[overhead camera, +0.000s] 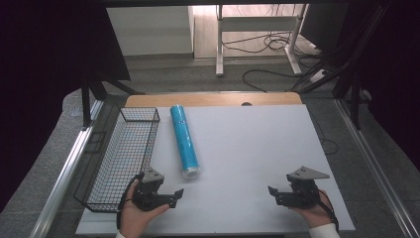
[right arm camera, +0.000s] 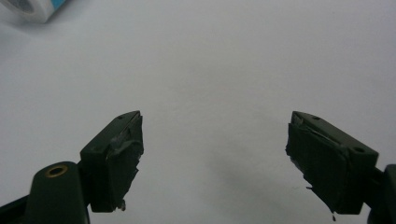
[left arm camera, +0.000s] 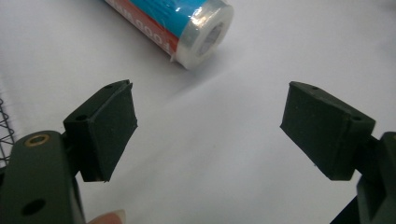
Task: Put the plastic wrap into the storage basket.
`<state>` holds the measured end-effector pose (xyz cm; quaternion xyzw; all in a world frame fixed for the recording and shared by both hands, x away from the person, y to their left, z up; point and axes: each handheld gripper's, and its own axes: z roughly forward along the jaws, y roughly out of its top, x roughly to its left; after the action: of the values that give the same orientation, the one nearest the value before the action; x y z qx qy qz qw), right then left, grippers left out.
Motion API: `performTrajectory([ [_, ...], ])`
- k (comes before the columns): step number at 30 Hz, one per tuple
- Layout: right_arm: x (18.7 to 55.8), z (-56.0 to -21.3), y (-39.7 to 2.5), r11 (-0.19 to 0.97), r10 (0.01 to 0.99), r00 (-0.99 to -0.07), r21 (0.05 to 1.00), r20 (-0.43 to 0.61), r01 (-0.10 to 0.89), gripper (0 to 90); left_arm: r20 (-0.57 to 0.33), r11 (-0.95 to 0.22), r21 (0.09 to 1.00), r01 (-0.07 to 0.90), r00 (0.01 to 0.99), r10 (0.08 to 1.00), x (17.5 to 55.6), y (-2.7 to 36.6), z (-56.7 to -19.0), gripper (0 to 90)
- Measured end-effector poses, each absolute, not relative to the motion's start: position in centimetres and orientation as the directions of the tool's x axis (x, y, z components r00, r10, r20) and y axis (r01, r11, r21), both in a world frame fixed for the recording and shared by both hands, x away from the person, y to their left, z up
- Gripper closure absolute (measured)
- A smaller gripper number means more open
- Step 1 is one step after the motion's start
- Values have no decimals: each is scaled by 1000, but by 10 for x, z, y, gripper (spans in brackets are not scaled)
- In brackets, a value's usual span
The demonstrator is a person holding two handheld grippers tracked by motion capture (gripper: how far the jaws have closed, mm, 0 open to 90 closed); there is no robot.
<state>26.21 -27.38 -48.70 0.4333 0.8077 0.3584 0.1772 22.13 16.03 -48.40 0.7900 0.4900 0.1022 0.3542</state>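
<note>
The roll [overhead camera: 184, 141] is a long, slim cylinder wrapped in clear, glossy film, bright cyan along nearly all its length, with small dark print partway down. In the left gripper view its near end [left arm camera: 205, 32] shows a red band with white lettering, too cropped to read, then a whitish translucent cap of film around a hollow core. It lies flat on the white table [overhead camera: 247, 148], in the left half, just beside the wire basket [overhead camera: 124, 153] but apart from it. Its long axis runs from the far edge toward the person, slanted slightly: the far end sits close to the basket's far right corner, and the near end angles a little to the right, pointing toward the gap between the two hands. The left gripper [overhead camera: 176, 194] rests low on the table near the front edge, just below and left of the roll's near end, with its jaws spread wide and nothing between them; in its own view the open end of the roll lies ahead, above the gap. The right gripper [overhead camera: 273, 194] sits well apart on the right side of the table, jaws likewise parted and empty over bare surface, with a corner of the roll at the upper left of its view.
</note>
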Motion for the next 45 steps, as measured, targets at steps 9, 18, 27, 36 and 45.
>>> performTrajectory([
  [9, 265, -489, -271, 349, 837, -546, 721, 48, 598, 200, -185, -276, 654, 705, 503, 844, 219, 159, -486, 171],
  [18, 261, -483, -253, 335, 844, -532, 707, 70, 623, 207, -192, -260, 672, 693, 503, 843, 211, 165, -478, 178],
  [27, 268, -481, -231, 332, 838, -538, 699, 90, 634, 208, -190, -268, 663, 699, 504, 843, 213, 162, -481, 176],
  [36, 288, -460, -202, 359, 819, -568, 701, 81, 616, 219, -198, -259, 660, 705, 497, 845, 212, 164, -481, 174],
  [45, 317, -457, -179, 353, 802, -586, 698, 117, 622, 225, -195, -258, 663, 703, 495, 847, 212, 165, -482, 175],
])
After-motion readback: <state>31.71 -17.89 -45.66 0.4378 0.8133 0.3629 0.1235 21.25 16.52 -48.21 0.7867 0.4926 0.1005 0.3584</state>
